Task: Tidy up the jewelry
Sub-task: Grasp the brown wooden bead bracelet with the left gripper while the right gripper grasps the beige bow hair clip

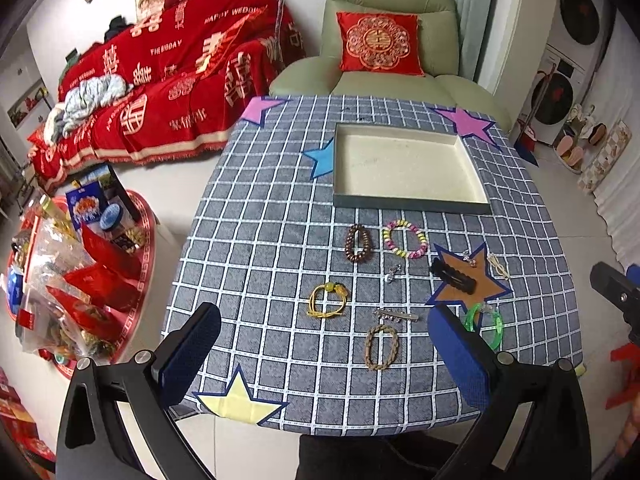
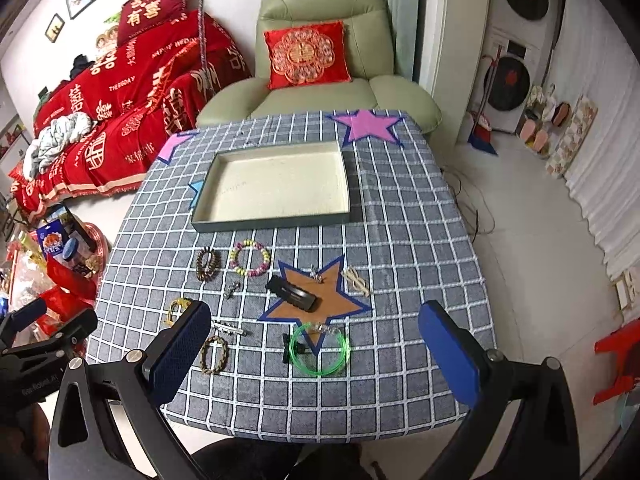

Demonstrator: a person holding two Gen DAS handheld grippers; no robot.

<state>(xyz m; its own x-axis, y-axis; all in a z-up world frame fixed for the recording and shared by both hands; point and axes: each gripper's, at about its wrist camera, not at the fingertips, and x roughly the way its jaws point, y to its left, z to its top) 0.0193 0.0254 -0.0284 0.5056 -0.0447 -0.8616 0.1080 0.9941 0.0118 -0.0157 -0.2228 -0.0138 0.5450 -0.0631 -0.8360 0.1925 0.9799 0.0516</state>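
Both grippers hover over the near table edge, left gripper (image 1: 324,356) and right gripper (image 2: 316,354) with fingers spread wide, holding nothing. Tray (image 1: 412,208) sits empty at the far side. Jewelry lies loose on the cloth (image 1: 260,240) between: brown bracelet (image 1: 359,243), pastel bracelet (image 1: 405,239), black clip (image 1: 453,276), green bangle (image 2: 319,350).

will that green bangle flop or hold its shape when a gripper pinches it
The green bangle looks like a thin translucent plastic ring, so it probably stays stiff and feels light. Its glossy rim may slip between pads. Lying flat on the tablecloth, it seems unlikely to roll.
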